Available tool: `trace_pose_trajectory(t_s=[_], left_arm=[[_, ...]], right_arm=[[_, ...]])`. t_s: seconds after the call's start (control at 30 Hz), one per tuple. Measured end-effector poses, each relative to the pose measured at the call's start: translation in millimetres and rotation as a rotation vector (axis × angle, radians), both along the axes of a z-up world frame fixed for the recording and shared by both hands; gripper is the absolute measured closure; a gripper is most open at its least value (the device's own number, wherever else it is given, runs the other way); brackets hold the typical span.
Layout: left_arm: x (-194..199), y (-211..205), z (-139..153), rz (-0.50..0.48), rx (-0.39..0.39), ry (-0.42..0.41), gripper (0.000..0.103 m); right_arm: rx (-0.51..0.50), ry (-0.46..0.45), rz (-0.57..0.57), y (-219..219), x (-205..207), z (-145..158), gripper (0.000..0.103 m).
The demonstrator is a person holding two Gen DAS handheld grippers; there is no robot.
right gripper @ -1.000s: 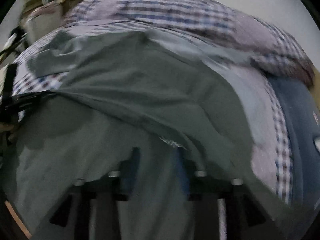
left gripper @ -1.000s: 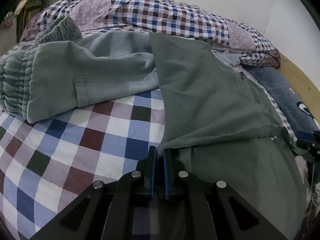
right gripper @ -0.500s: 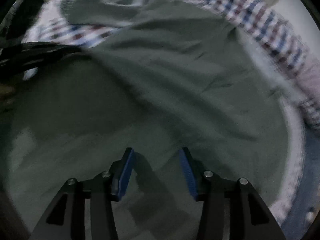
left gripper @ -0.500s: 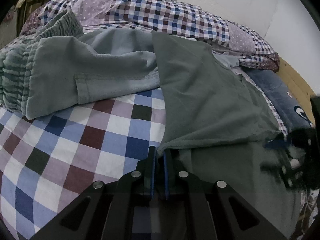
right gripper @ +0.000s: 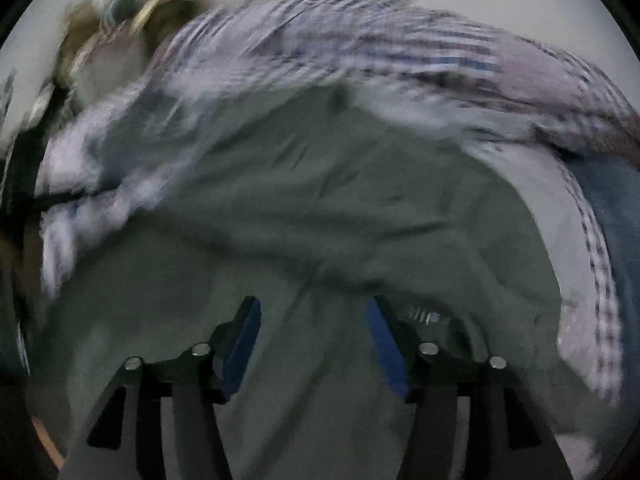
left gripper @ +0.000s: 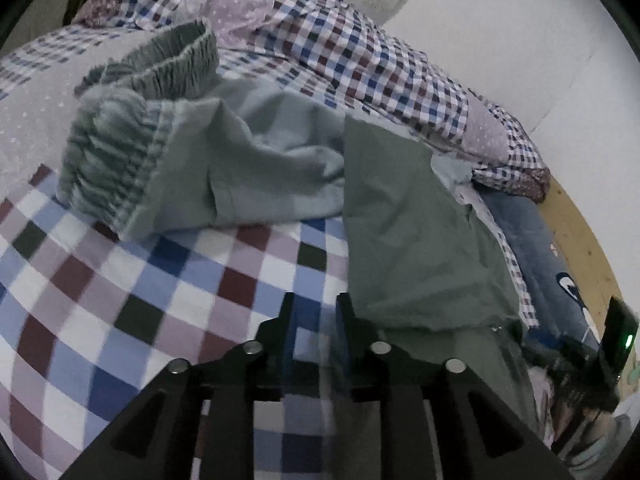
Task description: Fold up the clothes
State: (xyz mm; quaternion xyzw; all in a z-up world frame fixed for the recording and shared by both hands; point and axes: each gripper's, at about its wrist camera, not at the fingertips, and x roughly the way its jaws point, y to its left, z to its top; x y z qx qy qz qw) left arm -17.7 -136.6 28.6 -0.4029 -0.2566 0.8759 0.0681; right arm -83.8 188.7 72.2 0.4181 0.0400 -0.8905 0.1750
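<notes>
A dark green garment (left gripper: 416, 240) lies folded on the checked bedsheet (left gripper: 168, 304), its folded corner just right of my left gripper (left gripper: 314, 312). That gripper is open, with only sheet showing between its fingers. A pale grey-green garment with a gathered elastic waistband (left gripper: 120, 160) lies crumpled at the left rear, partly under the green one. In the blurred right wrist view the green garment (right gripper: 320, 216) fills the middle, and my right gripper (right gripper: 314, 320) hovers open over it, nothing between its blue pads (right gripper: 248, 328).
A checked quilt (left gripper: 360, 52) is heaped along the back by the white wall. A dark blue printed cloth (left gripper: 536, 248) lies along the right side beside a wooden bed edge (left gripper: 580, 248). A black device with a green light (left gripper: 620, 340) sits at far right.
My left gripper has opened and let go of the green garment's corner, drawing slightly left. My right gripper stayed open, opened wider, and moved fast over the garment.
</notes>
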Motion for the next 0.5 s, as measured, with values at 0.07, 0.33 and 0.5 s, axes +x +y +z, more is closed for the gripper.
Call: trace_pose_trajectory(t_s=[0.07,0.33,0.5], left_arm=[[-3.9,0.5,-3.6,-0.001,0.006,-0.014,0.081],[-8.3,5.4,-7.6,-0.043,0.001,-0.035,0.081],[-12.9,-2.7,-5.9,-0.048,0.017,-0.019,0.08]], right_arm=[[-0.052,0.018,-0.081,-7.5,-14.0,0.8,0.037],[0.102,-0.191,-0.191,-24.4,-46.0,-54.2,0.04],[0.085,-0.189,-0.206,-4.6,4.0,-63.1,0.04]])
